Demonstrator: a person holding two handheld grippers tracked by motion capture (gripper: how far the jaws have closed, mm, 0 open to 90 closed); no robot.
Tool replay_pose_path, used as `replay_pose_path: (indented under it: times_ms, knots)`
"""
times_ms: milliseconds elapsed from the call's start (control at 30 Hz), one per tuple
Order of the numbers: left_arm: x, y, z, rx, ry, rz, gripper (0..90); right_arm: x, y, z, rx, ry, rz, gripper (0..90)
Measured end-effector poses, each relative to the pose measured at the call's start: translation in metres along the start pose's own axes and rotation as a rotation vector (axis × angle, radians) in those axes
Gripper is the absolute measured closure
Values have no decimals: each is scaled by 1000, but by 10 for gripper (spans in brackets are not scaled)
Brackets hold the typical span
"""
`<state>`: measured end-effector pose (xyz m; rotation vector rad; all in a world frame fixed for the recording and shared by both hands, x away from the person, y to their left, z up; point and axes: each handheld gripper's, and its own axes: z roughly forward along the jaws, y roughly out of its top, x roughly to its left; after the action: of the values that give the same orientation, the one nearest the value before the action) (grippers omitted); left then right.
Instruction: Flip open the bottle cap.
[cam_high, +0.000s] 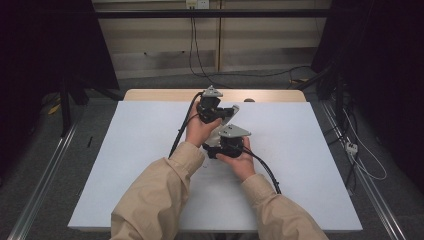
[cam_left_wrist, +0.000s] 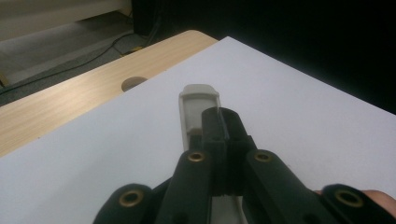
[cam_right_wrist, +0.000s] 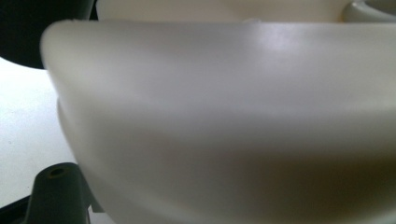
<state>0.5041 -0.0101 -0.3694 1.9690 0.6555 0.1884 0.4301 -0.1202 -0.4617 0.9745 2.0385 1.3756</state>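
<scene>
A pale, whitish plastic piece (cam_high: 231, 118) is held above the middle of the white table sheet (cam_high: 300, 165), between the two hand-held grippers. My left gripper (cam_high: 228, 111) is the farther one. In the left gripper view its black jaws are shut on the pale plastic piece (cam_left_wrist: 198, 108), which sticks out past my left gripper (cam_left_wrist: 221, 125). My right gripper (cam_high: 215, 149) is held just below and nearer the person. In the right gripper view the smooth curved plastic piece (cam_right_wrist: 233, 116) sits right against the camera, hiding most of that gripper, and one black jaw shows at the lower left.
The white sheet covers a wooden table (cam_high: 150, 95) with a round cable hole (cam_left_wrist: 133, 83) near its far edge. Cables (cam_high: 270, 172) trail from both grippers over the sheet. Dark curtains, floor cables and metal rails surround the table.
</scene>
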Motion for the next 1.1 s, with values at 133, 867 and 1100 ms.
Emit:
replay_pose_path:
  times_ms: [133,867,1100]
  knots:
    - [0,0,0,4,2,2,900,0,0,0,1,0,3,186]
    - [0,1,-13,1,-5,-28,729,-4,2,-3,15,8,104,117]
    - [-1,-2,-30,-19,-17,-33,620,-9,6,-12,34,10,117,80]
